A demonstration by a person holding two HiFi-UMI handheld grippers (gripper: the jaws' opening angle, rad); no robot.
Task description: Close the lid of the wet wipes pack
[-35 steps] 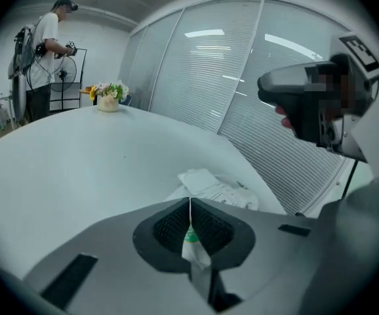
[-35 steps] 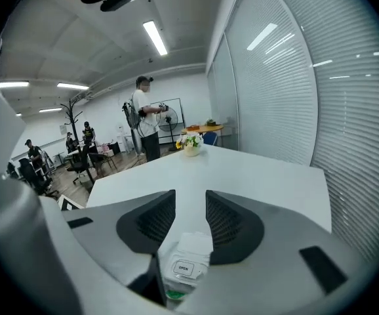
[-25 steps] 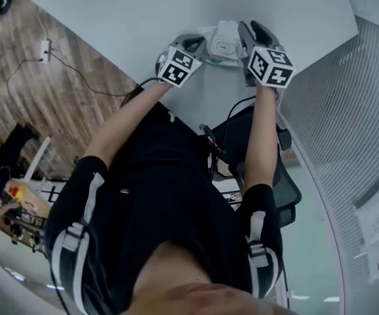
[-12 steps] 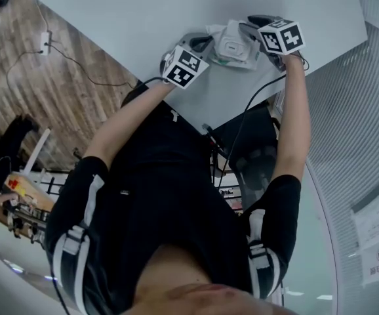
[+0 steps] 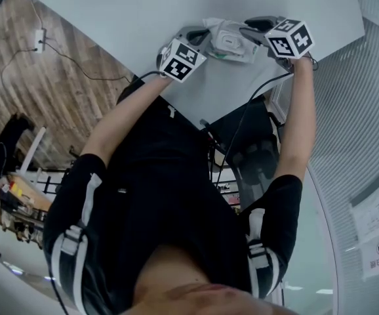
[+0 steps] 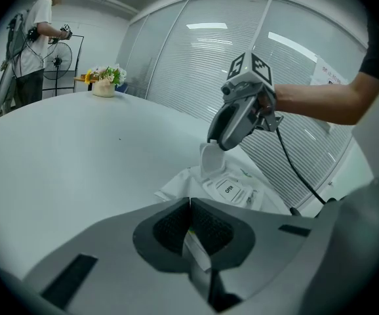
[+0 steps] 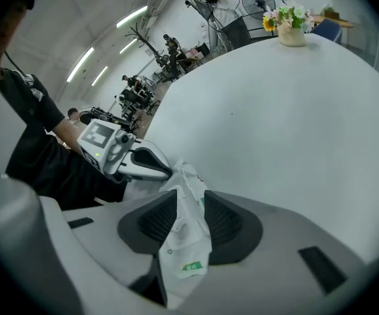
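Note:
The white wet wipes pack (image 5: 229,41) lies near the table's near edge. In the left gripper view its lid (image 6: 209,159) stands upright above the OPEN label (image 6: 229,189). My left gripper (image 5: 202,37) is shut on the pack's near corner, a thin strip of wrapper (image 6: 193,245) pinched between its pads. My right gripper (image 5: 252,26) comes down from the right, and its tips (image 6: 216,142) sit at the lid's top edge. In the right gripper view its jaws (image 7: 189,195) are closing with the pack (image 7: 186,235) between them; no firm press shows.
The white table (image 5: 111,18) stretches far beyond the pack. A flower vase (image 7: 291,28) stands at its far side, with a person (image 6: 35,38) and a fan behind it. An office chair (image 5: 255,156) sits under the near edge, and a blinds-covered glass wall (image 6: 189,58) is close by.
My right gripper swung from beside the pack's right end to farther up the table, rolled, and now points in at the lid. The left gripper kept still on the pack.

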